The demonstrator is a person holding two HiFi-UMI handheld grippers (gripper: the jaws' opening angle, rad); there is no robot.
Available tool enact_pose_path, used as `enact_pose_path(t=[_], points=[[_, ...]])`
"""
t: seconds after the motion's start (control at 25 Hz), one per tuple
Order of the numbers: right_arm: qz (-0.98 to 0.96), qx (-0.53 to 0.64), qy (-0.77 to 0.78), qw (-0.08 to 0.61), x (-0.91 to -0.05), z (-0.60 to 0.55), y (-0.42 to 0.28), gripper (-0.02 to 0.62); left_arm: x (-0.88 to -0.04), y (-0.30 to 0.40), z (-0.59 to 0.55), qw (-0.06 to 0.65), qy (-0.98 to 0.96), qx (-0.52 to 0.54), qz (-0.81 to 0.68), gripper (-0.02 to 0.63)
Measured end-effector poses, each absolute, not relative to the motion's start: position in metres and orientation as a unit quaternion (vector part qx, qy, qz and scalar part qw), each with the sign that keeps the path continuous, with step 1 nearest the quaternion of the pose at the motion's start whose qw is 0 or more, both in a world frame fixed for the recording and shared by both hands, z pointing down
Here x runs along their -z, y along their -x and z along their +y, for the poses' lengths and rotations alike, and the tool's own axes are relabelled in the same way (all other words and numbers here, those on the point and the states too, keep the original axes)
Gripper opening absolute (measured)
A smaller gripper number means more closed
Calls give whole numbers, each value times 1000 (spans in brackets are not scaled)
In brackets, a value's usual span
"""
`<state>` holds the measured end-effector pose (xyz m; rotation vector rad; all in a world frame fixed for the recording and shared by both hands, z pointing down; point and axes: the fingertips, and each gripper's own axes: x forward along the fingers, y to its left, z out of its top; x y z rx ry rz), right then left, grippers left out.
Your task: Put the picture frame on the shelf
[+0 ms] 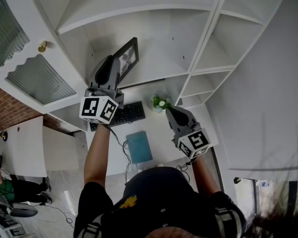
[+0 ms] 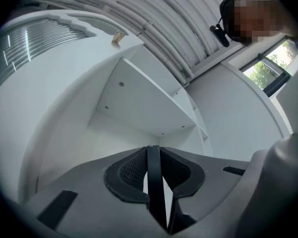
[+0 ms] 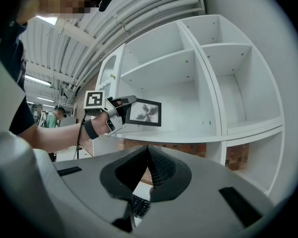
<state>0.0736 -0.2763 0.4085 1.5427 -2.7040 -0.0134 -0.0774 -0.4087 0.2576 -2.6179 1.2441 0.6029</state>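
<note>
**Frame Position at the Shelf**

We held the right gripper clenched and empty above the desk. Our left gripper clamped the black picture frame by its edge, upright, just over the white shelf board.

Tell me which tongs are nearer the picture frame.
Left. The left tongs are clamped on the picture frame at its edge, holding it at the shelf. The right tongs, shut and empty, sit lower and to the right, clear of it.

Office: desk keyboard, white shelving
</note>
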Motion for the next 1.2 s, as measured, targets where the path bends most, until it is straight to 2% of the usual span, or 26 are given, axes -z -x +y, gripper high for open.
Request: enact_pose_path(t=[1.2], points=[[-863, -7, -505, 16, -421, -282, -77, 6, -270, 50, -444, 56, 901, -164, 398, 78]])
